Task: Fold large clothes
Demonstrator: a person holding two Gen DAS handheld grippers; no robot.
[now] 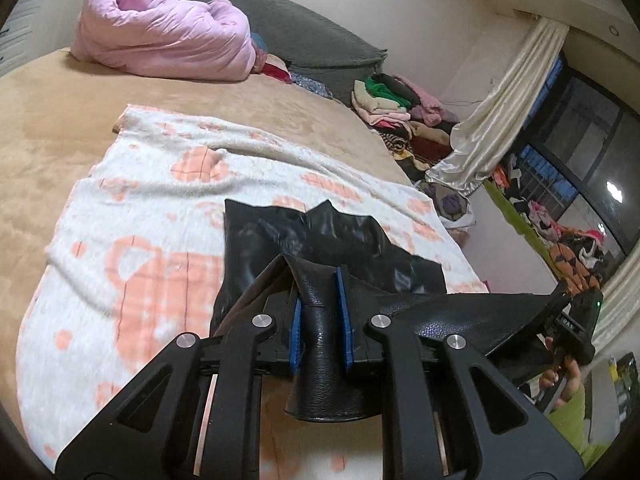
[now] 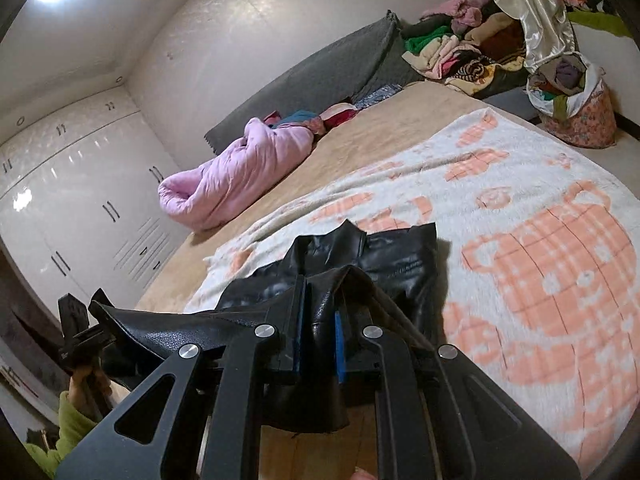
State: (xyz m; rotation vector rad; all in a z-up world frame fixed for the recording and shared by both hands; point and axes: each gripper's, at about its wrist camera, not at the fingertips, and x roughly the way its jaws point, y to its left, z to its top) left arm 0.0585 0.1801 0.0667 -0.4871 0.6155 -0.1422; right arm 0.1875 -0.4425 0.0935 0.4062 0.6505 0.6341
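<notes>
Black leather-look garment (image 1: 320, 240) lies on the blanket (image 1: 120, 220); we clamp its near hem in the left hand-held gripper (image 1: 320, 312) and the right hand-held gripper (image 2: 320, 320). The slick hem may slip free, or the blanket may drag along.

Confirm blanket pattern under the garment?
White blanket with peach-orange checked teapot and cup shapes; clearest in the right wrist view.

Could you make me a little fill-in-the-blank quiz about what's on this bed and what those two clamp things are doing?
1. Both grippers, left gripper and right gripper, are shut on a ____ leather-like garment.
2. The garment lies partly on a white blanket patterned in ____.
3. The rolled quilt near the headboard is ____.

Missing words: black; orange; pink
</notes>
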